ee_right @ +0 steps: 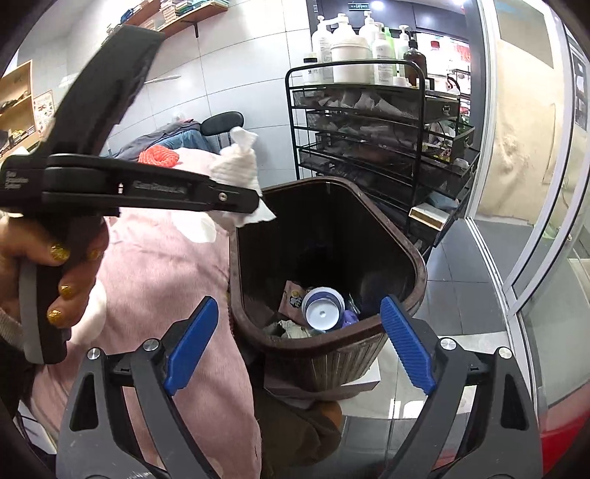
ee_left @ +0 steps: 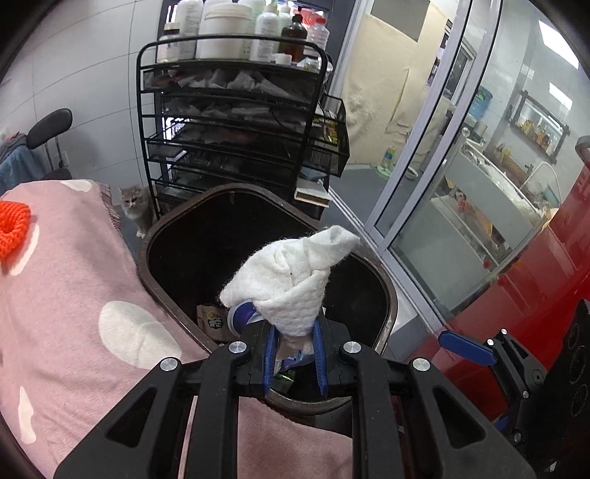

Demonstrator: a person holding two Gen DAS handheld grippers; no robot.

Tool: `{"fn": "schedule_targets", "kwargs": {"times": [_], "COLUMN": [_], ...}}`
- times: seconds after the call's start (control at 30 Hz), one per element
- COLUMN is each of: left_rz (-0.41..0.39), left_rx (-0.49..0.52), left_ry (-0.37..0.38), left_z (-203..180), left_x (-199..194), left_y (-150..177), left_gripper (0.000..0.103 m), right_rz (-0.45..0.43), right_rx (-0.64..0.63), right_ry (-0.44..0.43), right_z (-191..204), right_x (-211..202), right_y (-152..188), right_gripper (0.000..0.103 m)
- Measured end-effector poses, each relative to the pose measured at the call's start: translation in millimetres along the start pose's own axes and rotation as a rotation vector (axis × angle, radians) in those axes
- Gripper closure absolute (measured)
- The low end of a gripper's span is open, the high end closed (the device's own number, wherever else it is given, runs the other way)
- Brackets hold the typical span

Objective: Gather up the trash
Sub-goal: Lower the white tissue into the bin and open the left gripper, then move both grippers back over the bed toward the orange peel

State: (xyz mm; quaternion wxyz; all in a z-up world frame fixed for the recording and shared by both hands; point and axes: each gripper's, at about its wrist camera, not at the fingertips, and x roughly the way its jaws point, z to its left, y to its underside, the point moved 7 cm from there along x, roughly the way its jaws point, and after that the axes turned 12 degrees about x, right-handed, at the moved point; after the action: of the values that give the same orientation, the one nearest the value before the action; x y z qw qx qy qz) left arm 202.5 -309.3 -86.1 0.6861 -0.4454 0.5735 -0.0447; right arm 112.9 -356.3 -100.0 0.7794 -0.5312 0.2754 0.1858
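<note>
Pink dotted blanket [ee_left: 73,280] underfoot of both views, brown trash bin [ee_right: 418,269] pressed against its edge. Left claw [ee_left: 294,344] clenched on a wad of white tissue [ee_left: 291,280], poised over the bin's open mouth. Right claw [ee_right: 295,342] spread wide, grasping nothing, just short of the bin's near rim. Inside the bin: white-capped jar [ee_right: 322,307], snack wrapper [ee_right: 293,298]. Beyond: black wire rack [ee_left: 228,121] crowded with bottles [ee_left: 225,31]; grey cat [ee_left: 134,206] beside it.

Black gripper frames [ee_left: 295,353], ribbed blue pads [ee_right: 405,344], silver screws, gold glitter nails, perhaps white lettering.
</note>
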Motion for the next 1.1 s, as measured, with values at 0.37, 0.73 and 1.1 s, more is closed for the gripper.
{"fn": "schedule_targets", "kwargs": {"times": [0.37, 0.73, 1.1], "left_rz": [0.027, -0.093, -0.169], "left_rx": [0.048, 0.022, -0.01], "left_ry": [-0.036, -0.101, -0.136], "left_z": [-4, 6, 11], "left_x": [7, -31, -70], "left_y": [-1, 3, 24], "left_gripper": [0.054, 0.012, 0.009], "right_rz": [0.025, 0.023, 0.023], "right_rx": [-0.019, -0.001, -0.02], "right_ry": [0.01, 0.043, 0.016], "right_z": [2, -6, 8], "right_x": [4, 7, 9], "right_y": [6, 2, 0], "right_gripper": [0.014, 0.012, 0.012]}}
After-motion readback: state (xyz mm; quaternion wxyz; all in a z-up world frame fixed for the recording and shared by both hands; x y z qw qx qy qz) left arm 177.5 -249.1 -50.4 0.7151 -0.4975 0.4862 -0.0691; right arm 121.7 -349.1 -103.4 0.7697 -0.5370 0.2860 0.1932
